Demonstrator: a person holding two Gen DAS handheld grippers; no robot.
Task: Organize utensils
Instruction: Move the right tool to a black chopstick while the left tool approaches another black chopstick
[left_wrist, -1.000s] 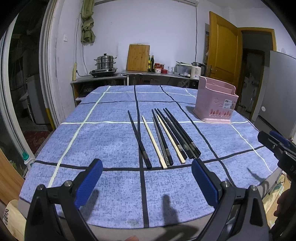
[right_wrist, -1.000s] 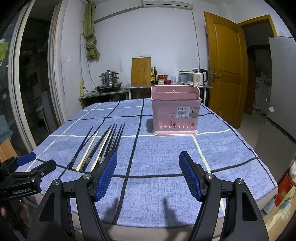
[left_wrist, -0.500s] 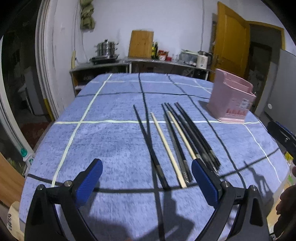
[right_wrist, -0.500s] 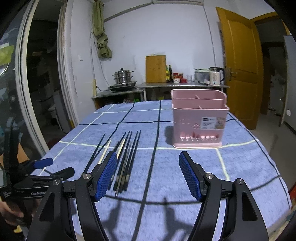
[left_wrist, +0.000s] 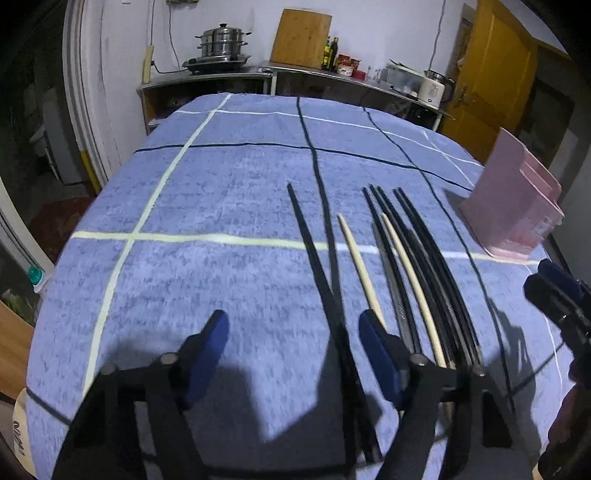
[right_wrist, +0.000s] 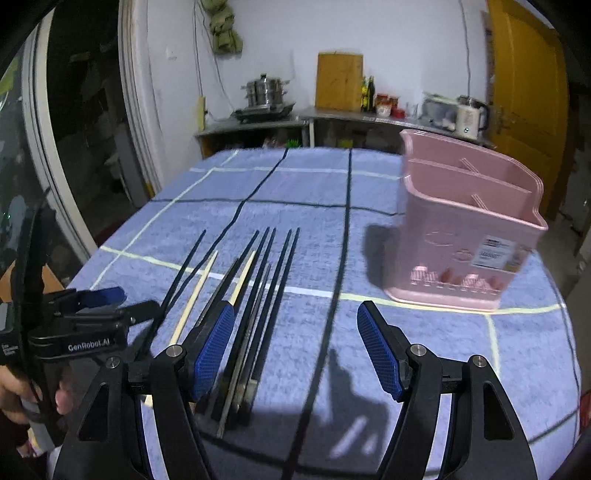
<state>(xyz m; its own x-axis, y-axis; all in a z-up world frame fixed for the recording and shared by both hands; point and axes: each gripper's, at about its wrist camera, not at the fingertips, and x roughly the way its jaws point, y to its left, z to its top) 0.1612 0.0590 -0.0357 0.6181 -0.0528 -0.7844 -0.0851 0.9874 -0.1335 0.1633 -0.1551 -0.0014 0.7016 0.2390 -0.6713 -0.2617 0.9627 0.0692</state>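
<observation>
Several chopsticks, black and pale wood, lie side by side on the blue tablecloth (left_wrist: 221, 206). My left gripper (left_wrist: 293, 352) is open and low over the cloth; the leftmost black chopstick (left_wrist: 314, 258) runs between its fingers. A pale chopstick (left_wrist: 360, 258) passes by its right finger. A pink utensil basket (left_wrist: 513, 210) stands at the right. In the right wrist view, my right gripper (right_wrist: 295, 350) is open above the near ends of the black chopsticks (right_wrist: 266, 288), with the pink basket (right_wrist: 461, 236) ahead to the right. The left gripper shows in the right wrist view (right_wrist: 92, 317) at the left.
A counter (right_wrist: 332, 118) with a steamer pot (right_wrist: 264, 90), cutting board (right_wrist: 340, 81), bottles and a kettle (right_wrist: 469, 116) stands behind the table. A yellow door (right_wrist: 528, 92) is at the right. The table's near edge is just below both grippers.
Both grippers have moved forward and down toward the chopsticks. The left gripper's fingers have narrowed around the leftmost black chopstick. The right gripper has shifted left over the black chopsticks.
</observation>
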